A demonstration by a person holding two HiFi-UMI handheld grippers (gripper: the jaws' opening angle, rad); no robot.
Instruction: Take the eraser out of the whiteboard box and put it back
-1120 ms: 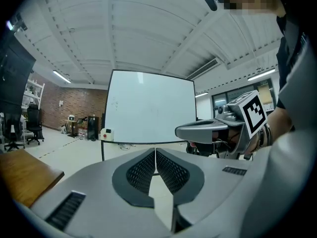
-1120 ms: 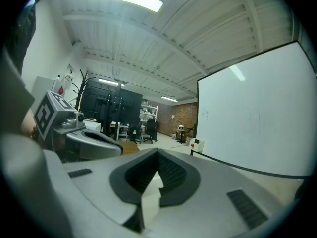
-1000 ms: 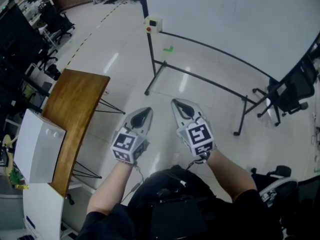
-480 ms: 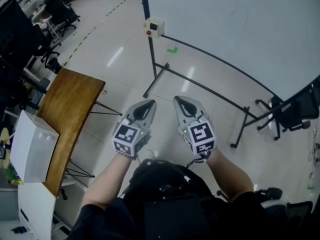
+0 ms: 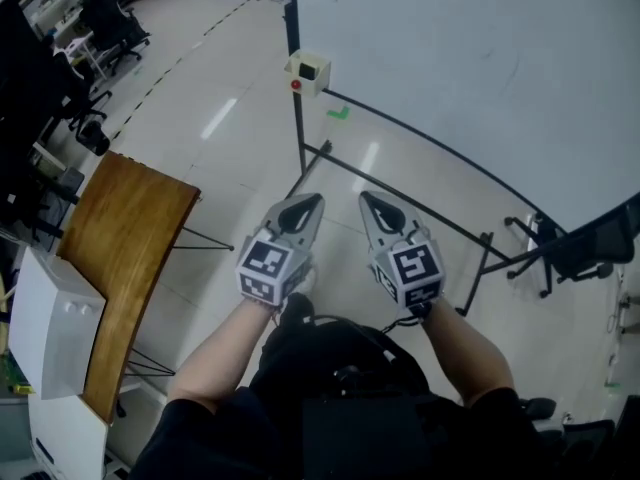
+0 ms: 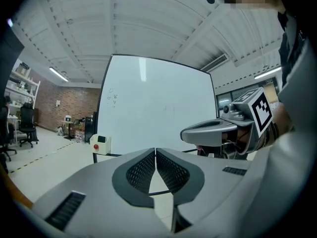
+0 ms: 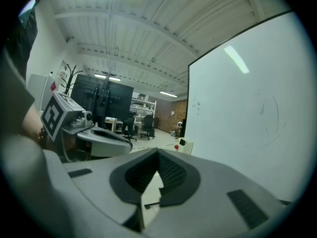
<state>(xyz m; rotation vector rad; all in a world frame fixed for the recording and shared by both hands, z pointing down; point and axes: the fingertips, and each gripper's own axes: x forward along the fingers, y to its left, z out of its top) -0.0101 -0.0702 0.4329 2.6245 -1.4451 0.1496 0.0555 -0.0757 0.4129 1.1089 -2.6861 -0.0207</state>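
Note:
A small cream whiteboard box (image 5: 308,71) with a red dot hangs at the lower left corner of the whiteboard (image 5: 470,58). A dark eraser (image 5: 310,67) sits in its top. The box also shows far ahead in the left gripper view (image 6: 100,144) and in the right gripper view (image 7: 184,145). My left gripper (image 5: 310,201) and right gripper (image 5: 368,200) are held side by side over the floor, well short of the box, pointing towards the board. Both are shut with nothing between the jaws (image 6: 155,150) (image 7: 158,151).
The whiteboard stands on a black frame (image 5: 400,193) with legs on the glossy floor. A wooden table (image 5: 120,258) and a white cabinet (image 5: 45,318) are at the left. A black office chair (image 5: 585,243) is at the right.
The person has walked towards the whiteboard; the box and board now sit closer and the table has slid back at the left. Both grippers travelled forward together, still shut.

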